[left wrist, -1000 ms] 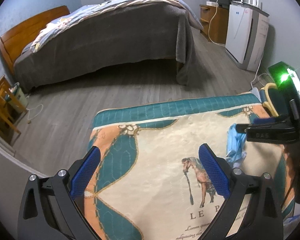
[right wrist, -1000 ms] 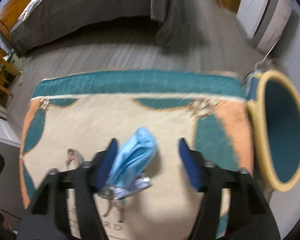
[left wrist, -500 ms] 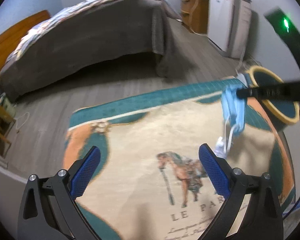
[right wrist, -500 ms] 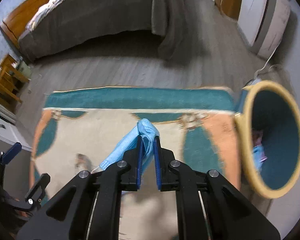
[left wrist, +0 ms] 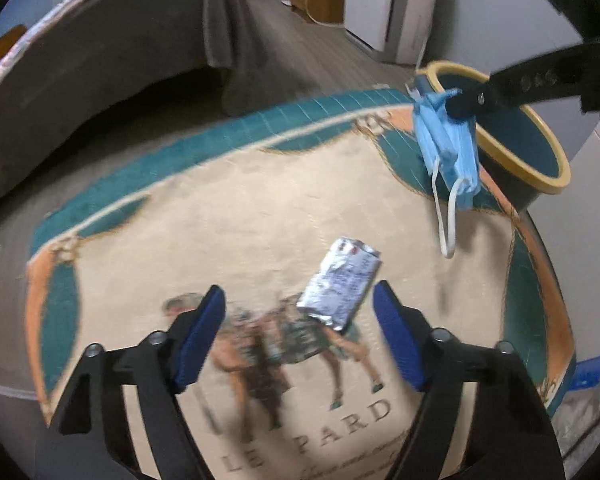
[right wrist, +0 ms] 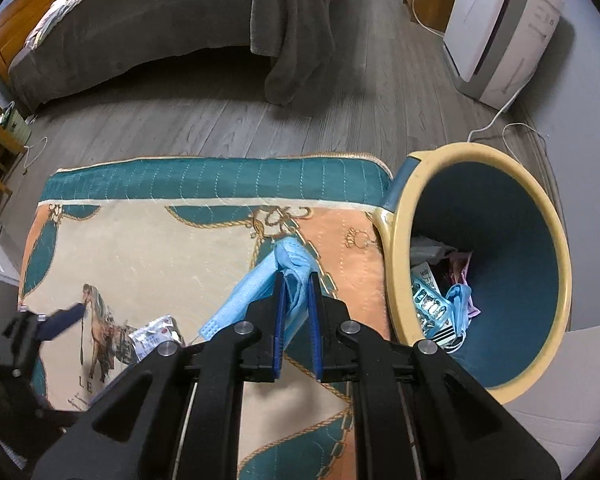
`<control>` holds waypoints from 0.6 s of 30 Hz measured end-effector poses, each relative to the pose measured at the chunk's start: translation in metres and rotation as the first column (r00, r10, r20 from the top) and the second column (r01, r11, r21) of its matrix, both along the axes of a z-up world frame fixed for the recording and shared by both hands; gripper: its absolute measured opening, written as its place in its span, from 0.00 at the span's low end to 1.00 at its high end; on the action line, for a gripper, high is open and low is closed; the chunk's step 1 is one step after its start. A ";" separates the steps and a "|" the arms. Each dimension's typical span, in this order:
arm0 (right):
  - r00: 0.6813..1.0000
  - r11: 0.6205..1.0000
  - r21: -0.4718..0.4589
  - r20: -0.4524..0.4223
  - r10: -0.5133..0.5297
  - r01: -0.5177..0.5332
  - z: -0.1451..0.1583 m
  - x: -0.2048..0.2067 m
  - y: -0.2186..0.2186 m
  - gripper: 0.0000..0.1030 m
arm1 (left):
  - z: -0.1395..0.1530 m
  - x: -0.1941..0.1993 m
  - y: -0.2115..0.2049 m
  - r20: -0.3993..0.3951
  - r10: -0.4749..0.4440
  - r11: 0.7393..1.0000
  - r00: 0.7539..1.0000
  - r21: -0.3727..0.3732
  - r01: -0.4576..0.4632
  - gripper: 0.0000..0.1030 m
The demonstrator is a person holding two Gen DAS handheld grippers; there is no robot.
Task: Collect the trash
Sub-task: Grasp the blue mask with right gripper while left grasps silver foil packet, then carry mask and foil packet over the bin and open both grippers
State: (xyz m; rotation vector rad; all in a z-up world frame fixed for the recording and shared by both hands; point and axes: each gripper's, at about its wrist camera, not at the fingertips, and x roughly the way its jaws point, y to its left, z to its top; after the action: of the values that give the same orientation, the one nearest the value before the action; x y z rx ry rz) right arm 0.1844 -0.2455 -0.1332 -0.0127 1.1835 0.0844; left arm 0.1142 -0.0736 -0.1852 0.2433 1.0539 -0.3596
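The right gripper (right wrist: pixel 296 280) pinches the mask (right wrist: pixel 260 288) beside the bin (right wrist: pixel 396 240) (loop dangling, could snag the rim), while the left gripper (left wrist: pixel 298 308), closing around nothing, may miss the foil wrapper (left wrist: pixel 342 280) on the rug (left wrist: pixel 220 208).

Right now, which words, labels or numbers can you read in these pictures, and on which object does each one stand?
"LE PARD": on the rug, under the horse picture; letters between are hidden.
"LE": on the same rug, right wrist view.
Script line below it: too blurred.
Silver wrapper: print too small.
Right gripper: embossed marking, unreadable.
Packet in the trash bin: unreadable.
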 end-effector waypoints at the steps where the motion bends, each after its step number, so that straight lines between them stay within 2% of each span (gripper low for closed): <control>1: 1.000 1.000 -0.002 -0.002 0.004 -0.004 -0.001 0.000 -0.001 0.10 | -0.004 0.001 -0.003 -0.007 -0.009 1.000 1.000 0.005 0.009 0.65; 4: 1.000 1.000 -0.003 -0.005 0.016 -0.016 -0.002 -0.002 -0.004 0.10 | -0.016 0.003 -0.011 -0.029 -0.038 0.999 0.999 0.020 0.038 0.53; 8: 1.000 1.000 0.003 -0.005 0.027 -0.027 -0.002 -0.003 -0.011 0.10 | -0.021 0.007 -0.018 -0.037 -0.069 0.998 0.997 0.014 0.069 0.43; 10: 1.000 1.000 0.010 -0.004 0.028 -0.028 -0.001 -0.003 -0.015 0.10 | -0.021 0.008 -0.019 -0.034 -0.074 0.997 0.997 0.007 0.074 0.33; 13: 1.000 0.999 0.021 0.001 0.024 -0.024 0.001 -0.004 -0.021 0.10 | -0.017 0.010 -0.018 -0.021 -0.091 0.996 0.996 -0.019 0.091 0.31; 18: 1.000 0.999 0.040 0.026 0.008 -0.009 0.011 -0.005 -0.035 0.10 | -0.003 0.011 -0.018 0.036 -0.082 0.997 0.996 -0.006 0.082 0.31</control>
State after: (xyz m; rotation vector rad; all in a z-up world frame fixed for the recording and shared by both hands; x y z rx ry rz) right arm 0.1791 -0.2801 -0.1221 0.0162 1.1560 0.1149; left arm 0.1250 -0.0920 -0.1880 0.2863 1.0093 -0.4312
